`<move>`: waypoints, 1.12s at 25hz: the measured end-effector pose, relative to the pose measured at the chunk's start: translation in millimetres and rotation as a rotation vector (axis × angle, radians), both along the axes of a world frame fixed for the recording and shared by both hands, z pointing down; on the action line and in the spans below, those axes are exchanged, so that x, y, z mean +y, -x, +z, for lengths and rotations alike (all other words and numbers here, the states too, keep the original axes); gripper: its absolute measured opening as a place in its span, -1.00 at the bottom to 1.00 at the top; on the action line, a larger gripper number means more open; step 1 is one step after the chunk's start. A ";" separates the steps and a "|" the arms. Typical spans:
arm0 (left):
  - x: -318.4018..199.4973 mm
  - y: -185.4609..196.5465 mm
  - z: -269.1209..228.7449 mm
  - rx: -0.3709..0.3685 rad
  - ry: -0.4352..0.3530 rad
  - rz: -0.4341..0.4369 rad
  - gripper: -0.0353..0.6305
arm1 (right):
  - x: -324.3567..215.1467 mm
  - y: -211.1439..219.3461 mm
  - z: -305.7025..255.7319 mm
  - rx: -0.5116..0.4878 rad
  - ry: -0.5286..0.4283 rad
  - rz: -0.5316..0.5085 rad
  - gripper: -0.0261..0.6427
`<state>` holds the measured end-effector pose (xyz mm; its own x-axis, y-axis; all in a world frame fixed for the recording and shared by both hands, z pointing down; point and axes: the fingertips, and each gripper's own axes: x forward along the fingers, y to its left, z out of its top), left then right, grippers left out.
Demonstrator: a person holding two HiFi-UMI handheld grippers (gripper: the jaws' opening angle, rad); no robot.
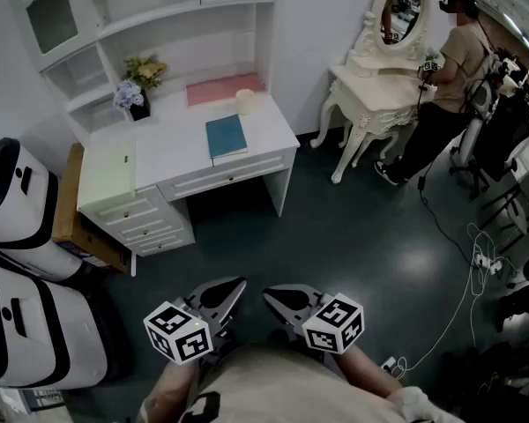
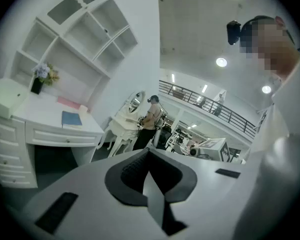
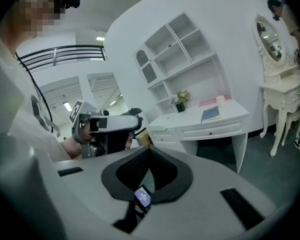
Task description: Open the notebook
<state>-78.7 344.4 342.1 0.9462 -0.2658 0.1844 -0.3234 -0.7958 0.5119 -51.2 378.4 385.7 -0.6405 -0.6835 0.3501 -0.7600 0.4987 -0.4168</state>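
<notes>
The blue notebook (image 1: 226, 137) lies closed and flat on the white desk (image 1: 172, 144), on its right half, near the front edge. Behind it, by the back wall, are a pink mat (image 1: 225, 88) and a small cup (image 1: 245, 101); flowers (image 1: 139, 85) stand to the left. Both grippers are well apart from the desk, low in the head view, close to the holder's body. The left gripper (image 1: 222, 293) has its jaws together, with nothing between them. The right gripper (image 1: 287, 303) also has its jaws together and empty. At the far right another person (image 1: 450, 77) stands at a dressing table (image 1: 370, 82).
</notes>
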 end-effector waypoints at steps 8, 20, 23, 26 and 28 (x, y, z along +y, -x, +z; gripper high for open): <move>6.3 -52.0 -36.5 0.065 -0.120 0.035 -0.85 | 5.6 -36.2 -50.5 0.206 -0.177 0.012 -0.85; 23.8 -126.8 -46.8 0.037 -0.137 0.104 -0.85 | 18.7 -125.2 -100.0 0.293 -0.300 0.221 -0.85; 28.1 -133.0 -44.8 0.024 -0.125 0.105 -0.85 | 26.8 -128.2 -105.6 0.268 -0.302 0.188 -0.86; 28.5 -133.6 -42.9 0.018 -0.124 0.090 -0.85 | 27.2 -126.1 -102.1 0.248 -0.298 0.152 -0.85; 27.1 -131.4 -39.2 0.021 -0.101 0.080 -0.85 | 24.8 -122.5 -98.1 0.240 -0.293 0.130 -0.85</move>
